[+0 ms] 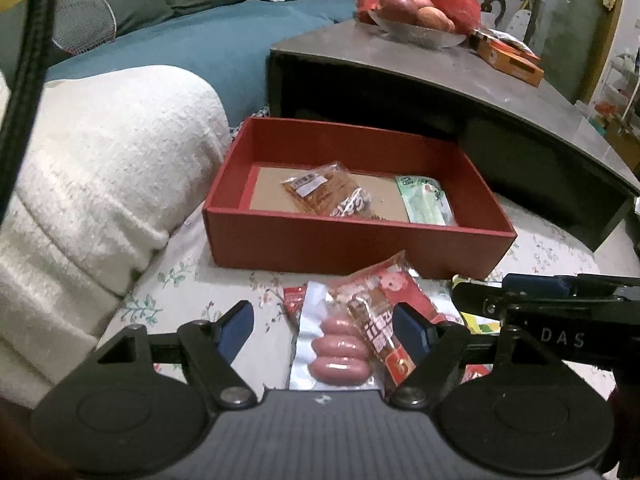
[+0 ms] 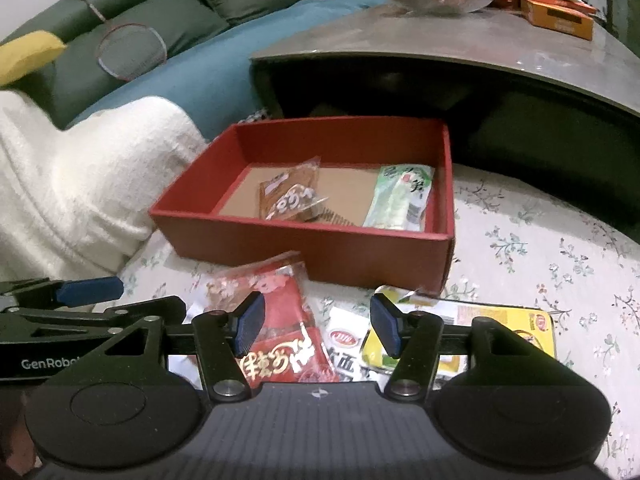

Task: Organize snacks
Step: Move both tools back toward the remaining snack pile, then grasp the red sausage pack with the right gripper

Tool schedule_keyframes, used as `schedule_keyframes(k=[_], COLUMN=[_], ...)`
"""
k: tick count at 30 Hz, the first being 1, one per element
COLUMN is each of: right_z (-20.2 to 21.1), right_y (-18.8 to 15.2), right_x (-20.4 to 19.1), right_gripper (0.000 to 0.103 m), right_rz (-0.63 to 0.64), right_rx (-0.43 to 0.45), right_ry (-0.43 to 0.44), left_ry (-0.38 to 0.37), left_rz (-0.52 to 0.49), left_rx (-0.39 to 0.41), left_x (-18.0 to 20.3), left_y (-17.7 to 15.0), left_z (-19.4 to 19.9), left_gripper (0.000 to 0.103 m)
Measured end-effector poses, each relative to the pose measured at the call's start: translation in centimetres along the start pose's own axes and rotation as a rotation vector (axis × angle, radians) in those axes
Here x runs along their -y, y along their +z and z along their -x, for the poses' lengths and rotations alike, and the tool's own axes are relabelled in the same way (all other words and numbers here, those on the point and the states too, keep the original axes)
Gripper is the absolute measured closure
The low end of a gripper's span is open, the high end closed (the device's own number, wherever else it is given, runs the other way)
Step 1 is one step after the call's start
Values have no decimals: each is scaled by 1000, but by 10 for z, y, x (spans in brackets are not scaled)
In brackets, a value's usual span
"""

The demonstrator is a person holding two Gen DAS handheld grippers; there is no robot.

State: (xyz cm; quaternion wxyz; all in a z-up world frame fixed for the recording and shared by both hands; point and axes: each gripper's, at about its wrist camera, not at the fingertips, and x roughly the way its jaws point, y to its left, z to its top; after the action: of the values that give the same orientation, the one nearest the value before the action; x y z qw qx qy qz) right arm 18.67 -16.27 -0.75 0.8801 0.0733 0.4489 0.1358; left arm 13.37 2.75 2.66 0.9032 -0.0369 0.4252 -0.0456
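While both hover over the snack packets [image 1: 360, 332], each hand-held gripper [image 1: 324, 328] [image 2: 318, 324] gapes open, gripping nothing.

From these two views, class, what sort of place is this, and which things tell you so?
Most likely a home living room: a teal sofa with cushions, a low coffee table bearing a fruit bowl, and a badminton racket left on the sofa.

One red box [image 2: 320, 248] holds two packets, brown [image 2: 290, 196] and green [image 2: 402, 196]; at least four more packets lie before it, one showing three sausages [image 1: 340, 350]; one racket [image 2: 132, 50].
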Motion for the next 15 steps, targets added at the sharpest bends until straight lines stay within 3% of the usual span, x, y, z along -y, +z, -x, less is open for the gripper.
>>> schedule_keyframes(k=[15], right_z=[-36], right_y=[-11], right_x=[-35], right_gripper=[29], right_rz=[102], right_rx=[-120], right_ry=[57], left_ry=[15], left_rz=[78], left_rx=[19], left_x=[-34], left_y=[-4], left_z=[14], left_gripper=[32])
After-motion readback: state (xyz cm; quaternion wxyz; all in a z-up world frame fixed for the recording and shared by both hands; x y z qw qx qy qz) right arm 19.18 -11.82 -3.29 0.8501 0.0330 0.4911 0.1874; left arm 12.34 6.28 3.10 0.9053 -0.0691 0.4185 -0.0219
